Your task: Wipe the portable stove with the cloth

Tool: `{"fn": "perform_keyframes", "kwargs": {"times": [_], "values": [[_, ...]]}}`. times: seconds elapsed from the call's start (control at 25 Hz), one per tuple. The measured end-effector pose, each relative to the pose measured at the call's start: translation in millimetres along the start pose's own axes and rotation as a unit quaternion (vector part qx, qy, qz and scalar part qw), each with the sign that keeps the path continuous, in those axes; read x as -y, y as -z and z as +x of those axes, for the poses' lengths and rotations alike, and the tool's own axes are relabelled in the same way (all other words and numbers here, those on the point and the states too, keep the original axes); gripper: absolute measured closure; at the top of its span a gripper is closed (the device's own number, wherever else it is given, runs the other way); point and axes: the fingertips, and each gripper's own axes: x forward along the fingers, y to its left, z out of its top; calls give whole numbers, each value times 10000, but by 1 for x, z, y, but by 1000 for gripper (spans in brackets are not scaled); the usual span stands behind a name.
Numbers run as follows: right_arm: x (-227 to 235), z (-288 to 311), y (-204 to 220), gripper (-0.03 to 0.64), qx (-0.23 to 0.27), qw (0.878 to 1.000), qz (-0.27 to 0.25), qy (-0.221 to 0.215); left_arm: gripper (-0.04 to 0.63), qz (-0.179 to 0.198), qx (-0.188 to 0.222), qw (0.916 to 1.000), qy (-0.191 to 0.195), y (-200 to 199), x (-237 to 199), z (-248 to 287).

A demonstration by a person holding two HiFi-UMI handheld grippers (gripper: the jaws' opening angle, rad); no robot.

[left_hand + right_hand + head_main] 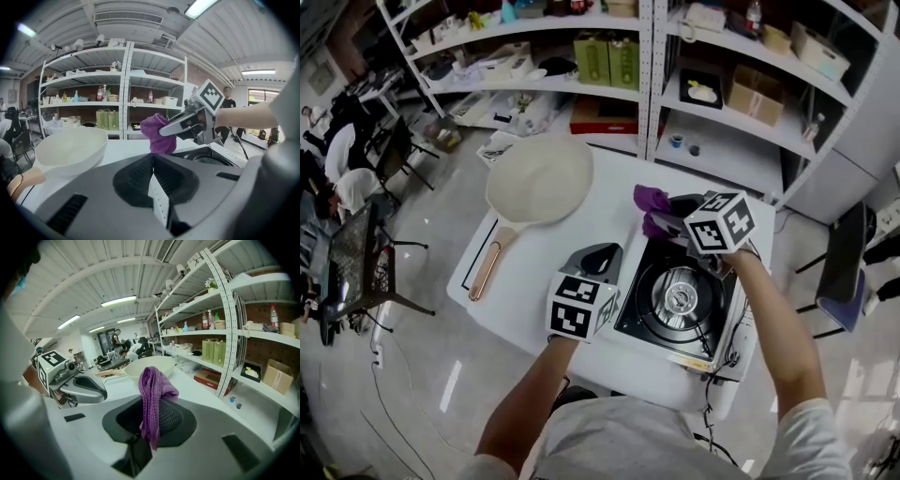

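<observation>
Cloth (151, 390), purple and bunched, is clamped in the closed jaws of the right gripper (664, 221) and hangs at the far left corner of the portable stove (680, 298); whether it touches the top I cannot tell. The left gripper (157, 187) has its jaws together on nothing, just beside the stove's left edge. Wiping looks barely begun: next, press the cloth down and sweep around the burner. The pan (539, 178) sits near on the left and the stove lies close to the table's (520, 291) right front edge, so short strokes suit
</observation>
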Motion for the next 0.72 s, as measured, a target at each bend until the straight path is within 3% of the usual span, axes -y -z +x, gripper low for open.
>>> {"fn": "perform_keyframes", "kwargs": {"times": [0.72], "values": [[13, -71, 48, 554, 29, 9965, 379, 741, 592, 249, -32, 9981, 563, -5, 45, 17]]}}
